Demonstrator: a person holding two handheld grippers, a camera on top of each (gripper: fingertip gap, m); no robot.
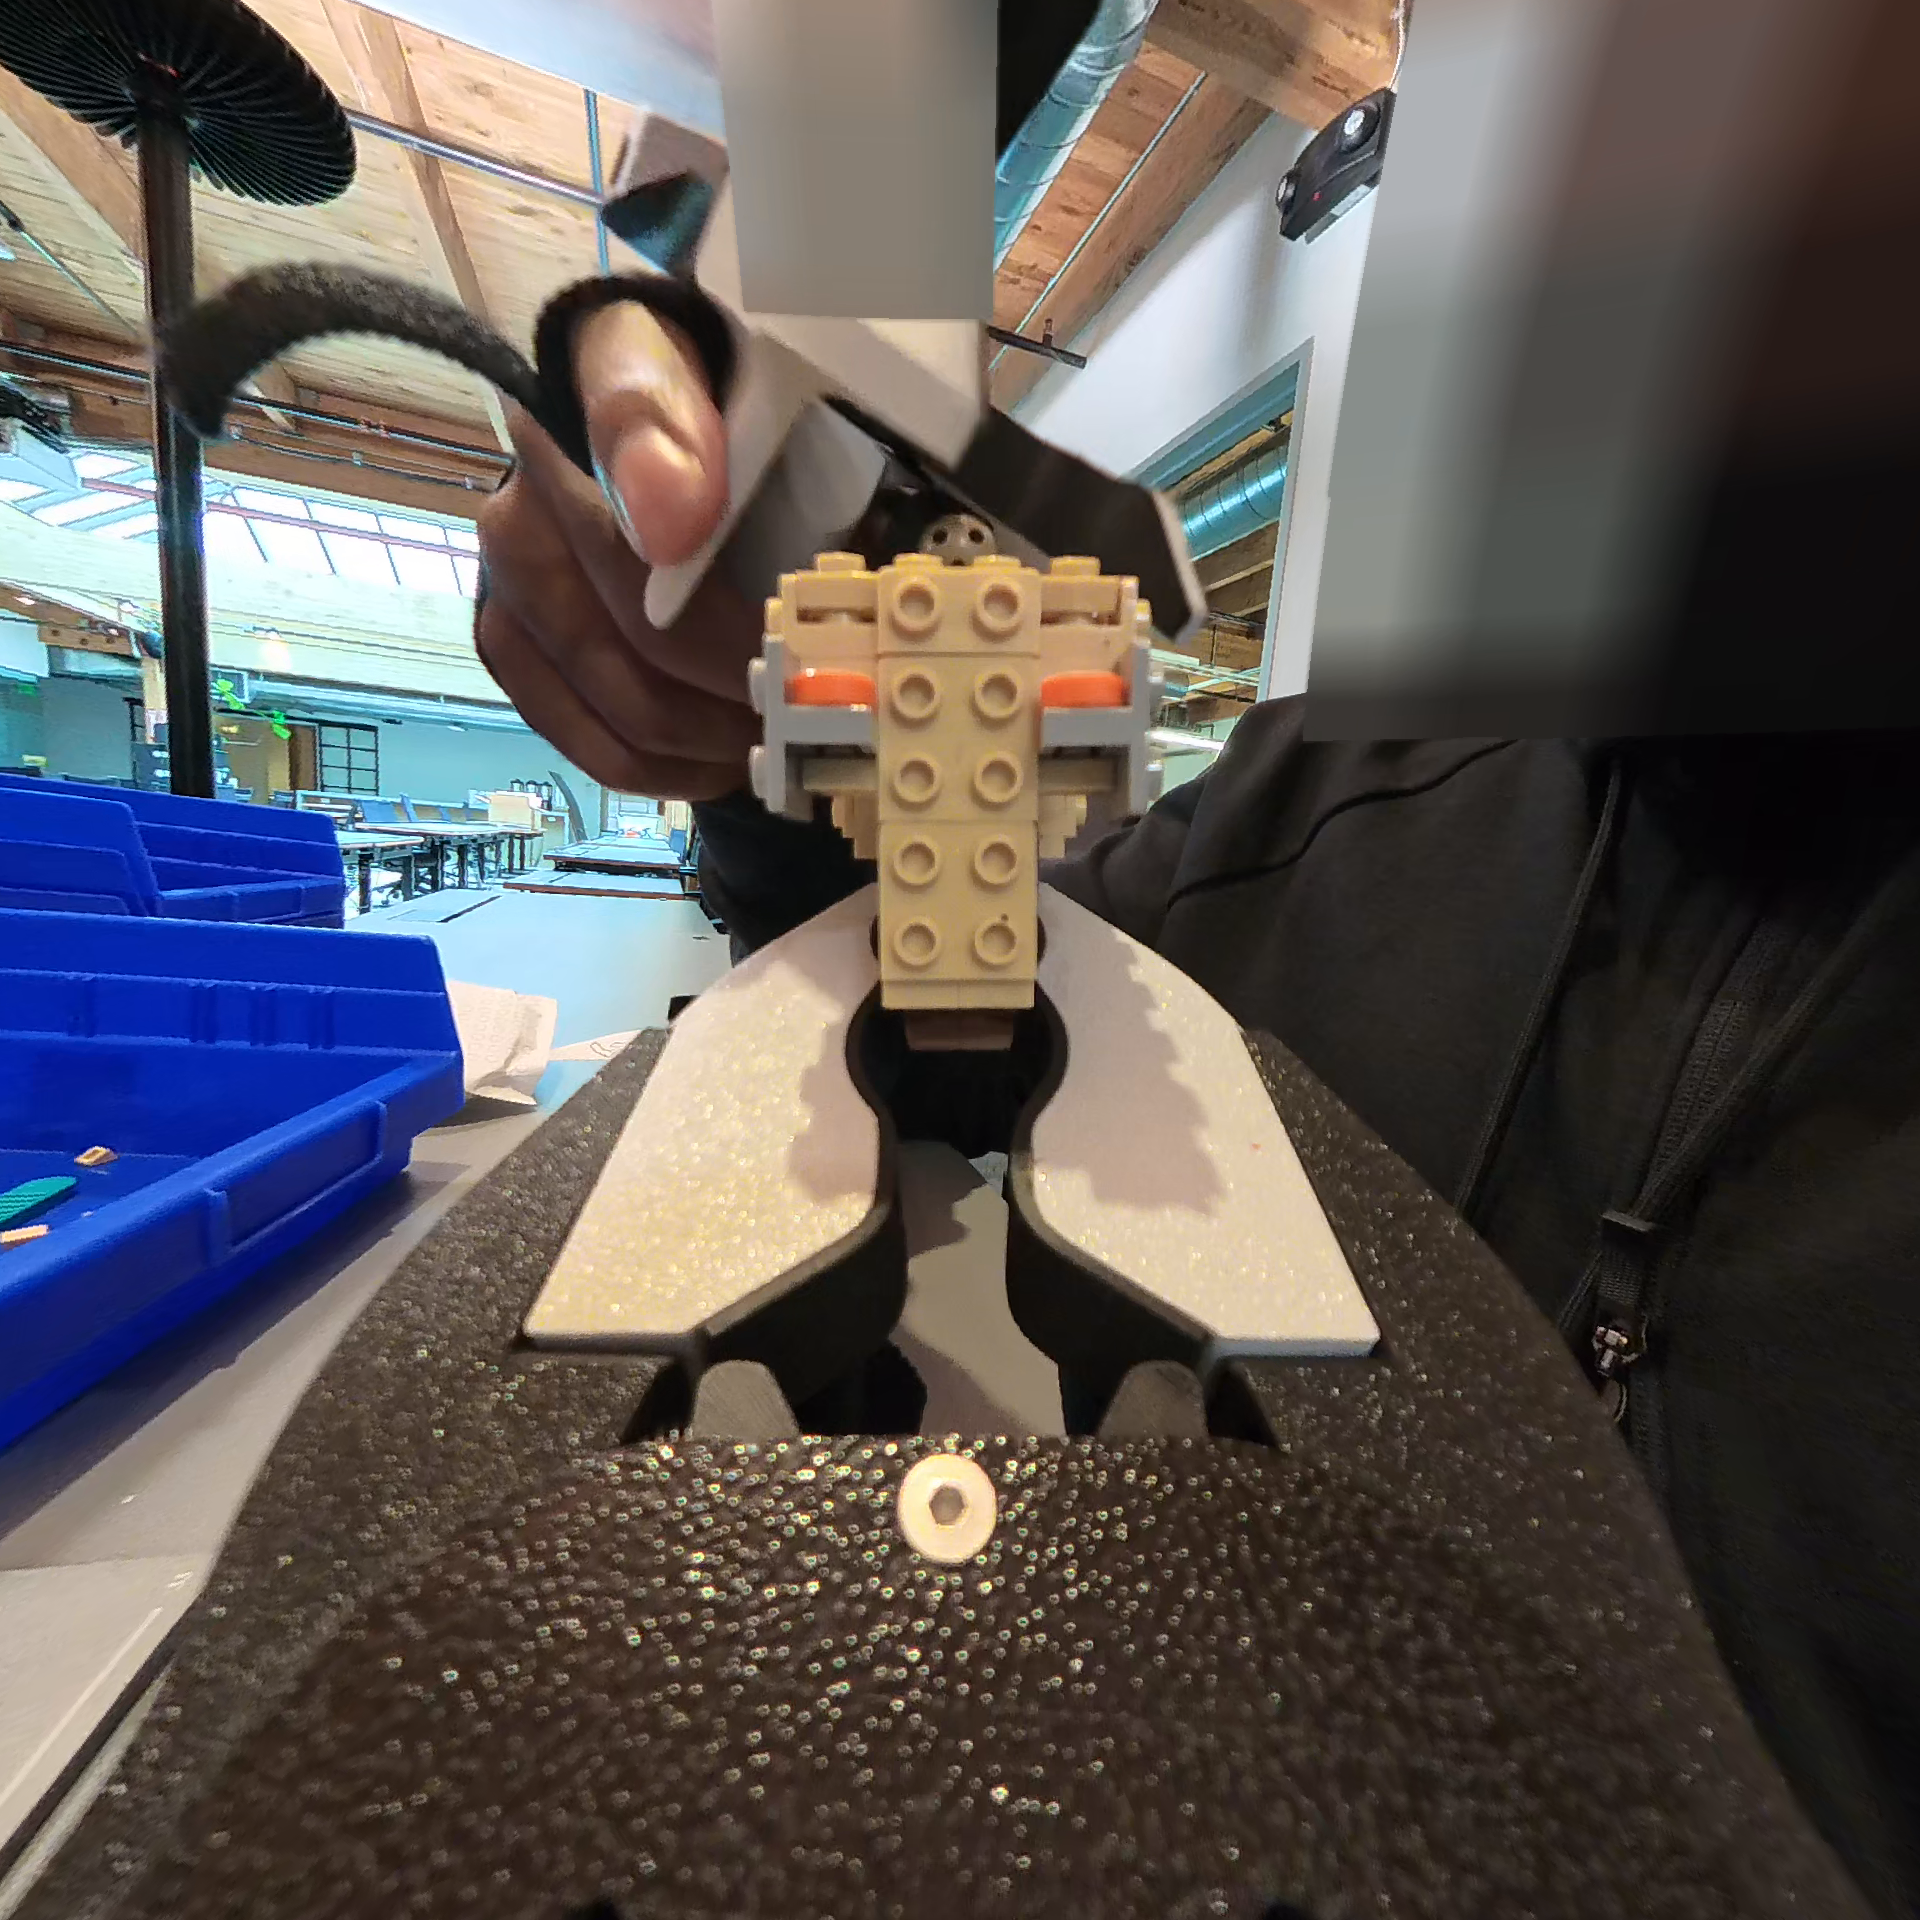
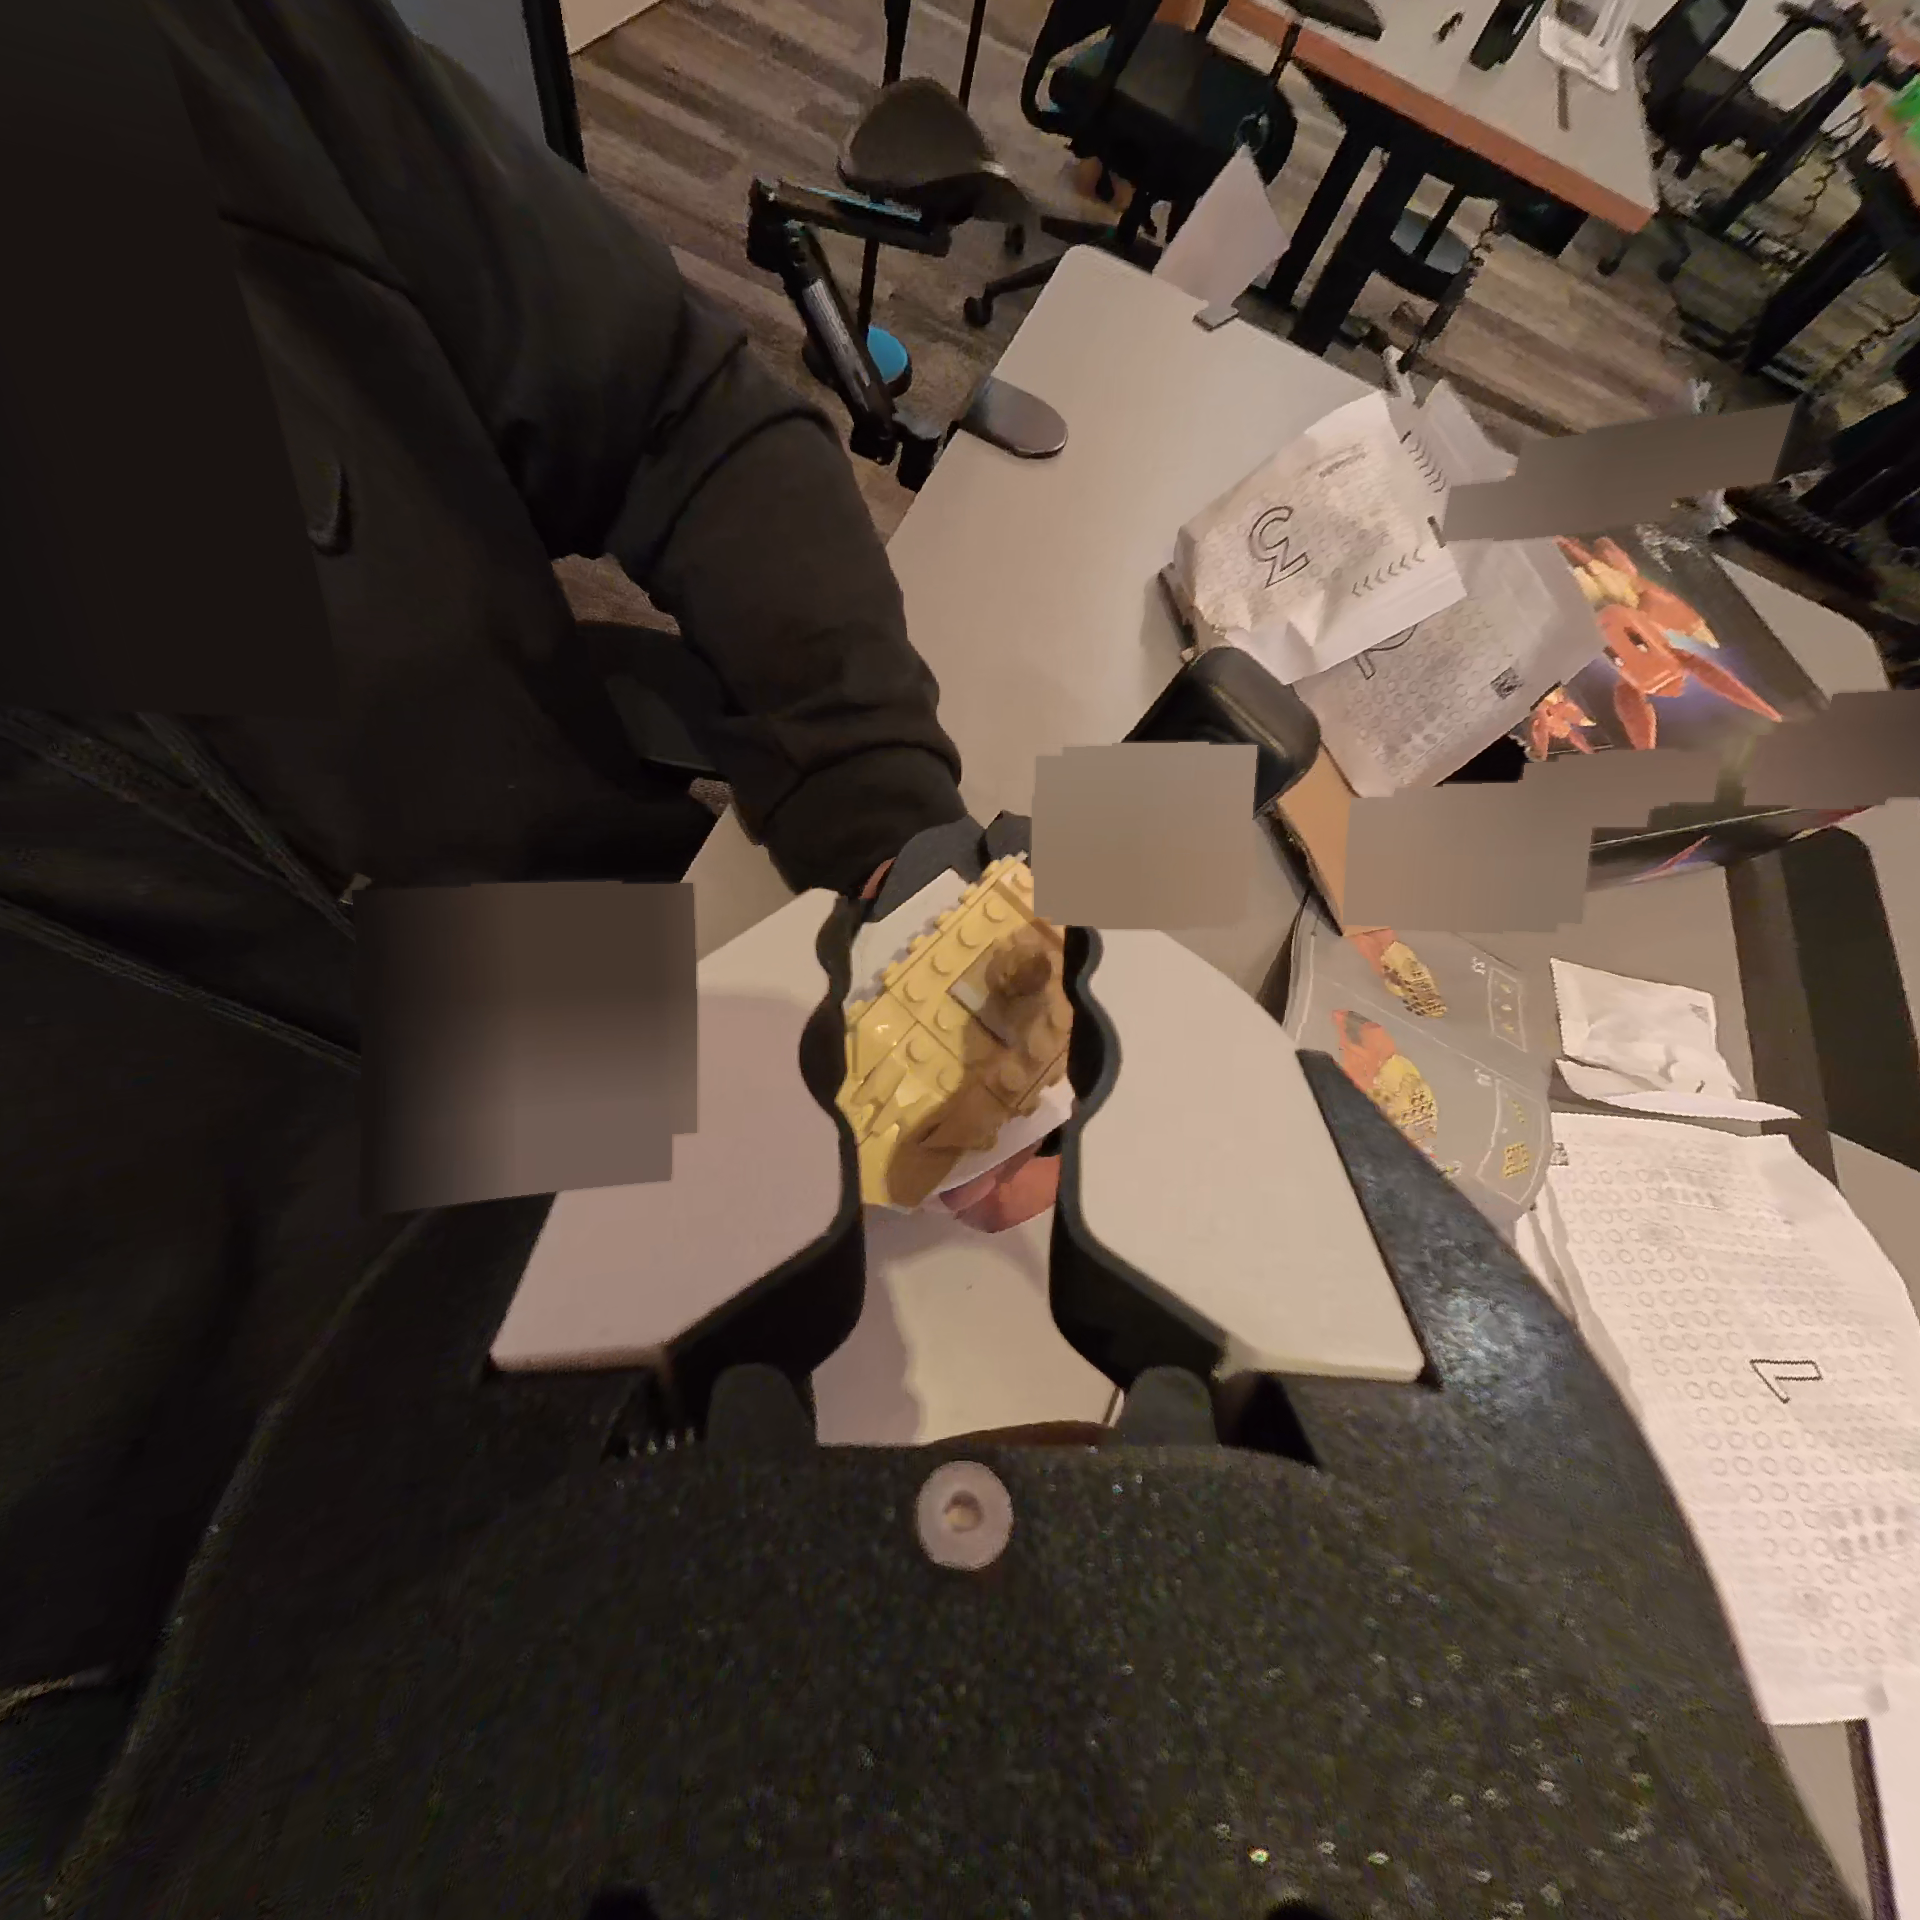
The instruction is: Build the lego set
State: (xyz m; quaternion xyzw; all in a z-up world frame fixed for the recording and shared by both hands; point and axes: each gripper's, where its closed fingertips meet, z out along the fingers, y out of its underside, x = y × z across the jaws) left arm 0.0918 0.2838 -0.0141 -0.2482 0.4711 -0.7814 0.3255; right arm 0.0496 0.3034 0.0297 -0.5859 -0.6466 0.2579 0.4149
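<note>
A tan lego build (image 1: 956,727) with two orange round pieces (image 1: 826,688) and grey side parts is held up in the air in front of the person. My left gripper (image 1: 958,966) is shut on its narrow studded lower end. My right gripper (image 1: 925,618) comes down from above and straddles the build's wide top. In the right wrist view my right gripper (image 2: 956,1029) is closed around the build (image 2: 904,1049), with a darker tan piece (image 2: 1023,997) on its upper face. The contact at the right pads is partly hidden.
Blue bins (image 1: 208,1091) with a few small pieces stand at the left. The grey table (image 2: 1091,468) carries an open instruction booklet (image 2: 1455,1070), white paper bags (image 2: 1714,1351) and the set's box (image 2: 1662,644). The person's dark jacket (image 2: 312,520) is close by. Left tips to right tips: about 6 cm.
</note>
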